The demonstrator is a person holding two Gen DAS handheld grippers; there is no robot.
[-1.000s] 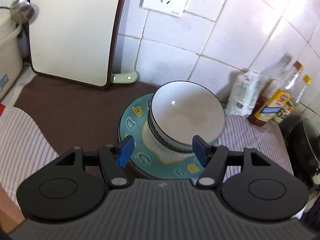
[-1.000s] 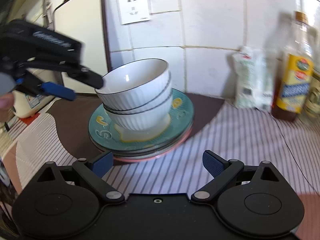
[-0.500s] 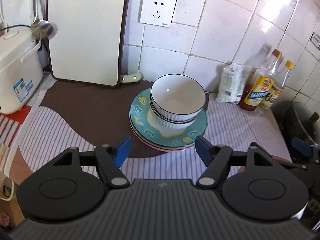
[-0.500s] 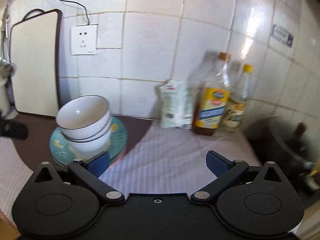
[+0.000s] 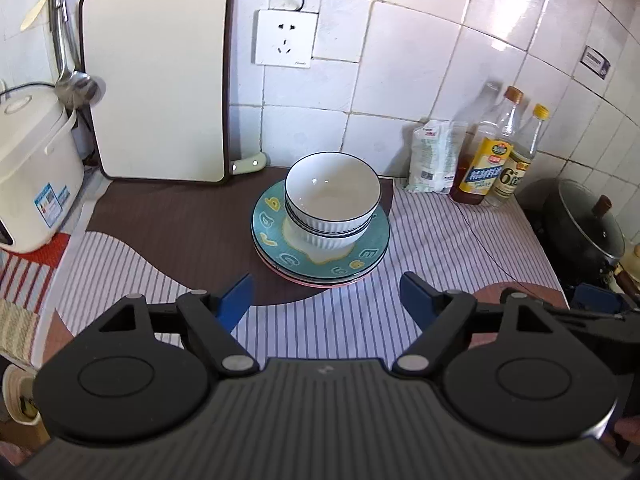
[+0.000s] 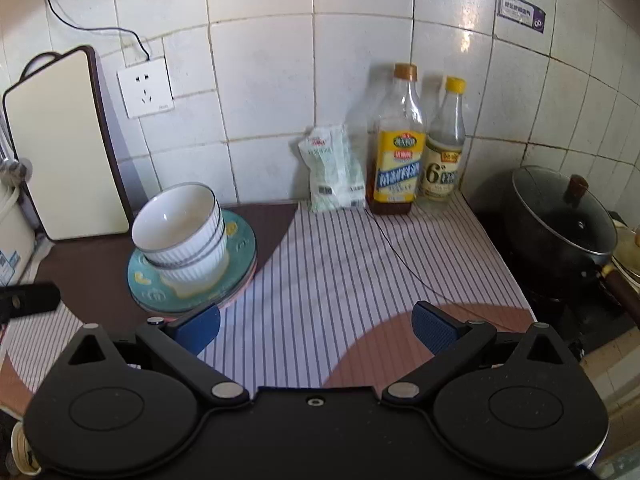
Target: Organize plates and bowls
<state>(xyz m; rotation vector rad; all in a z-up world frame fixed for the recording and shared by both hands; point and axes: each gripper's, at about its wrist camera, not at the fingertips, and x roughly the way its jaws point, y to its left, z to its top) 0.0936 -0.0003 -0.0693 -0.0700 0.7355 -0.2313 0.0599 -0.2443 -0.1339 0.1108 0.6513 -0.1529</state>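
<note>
Two white ribbed bowls with dark rims (image 5: 332, 200) are nested and sit on a stack of plates whose top one is teal with yellow letters (image 5: 276, 240), near the back wall. The same bowls (image 6: 180, 224) and plates (image 6: 240, 240) show at the left in the right wrist view. My left gripper (image 5: 326, 296) is open and empty, well in front of the stack. My right gripper (image 6: 316, 326) is open and empty, to the right of the stack over the striped cloth (image 6: 340, 272).
A white cutting board (image 5: 156, 76) leans on the tiled wall, with a rice cooker (image 5: 32, 168) to its left. A white packet (image 6: 334, 168) and two bottles (image 6: 396, 148) stand at the back right. A black lidded pot (image 6: 560, 220) sits on the stove at the right.
Both grippers have pulled back and up from the stack of bowls and plates. The right gripper has also swung to the right. The bowls and plates have not moved.
</note>
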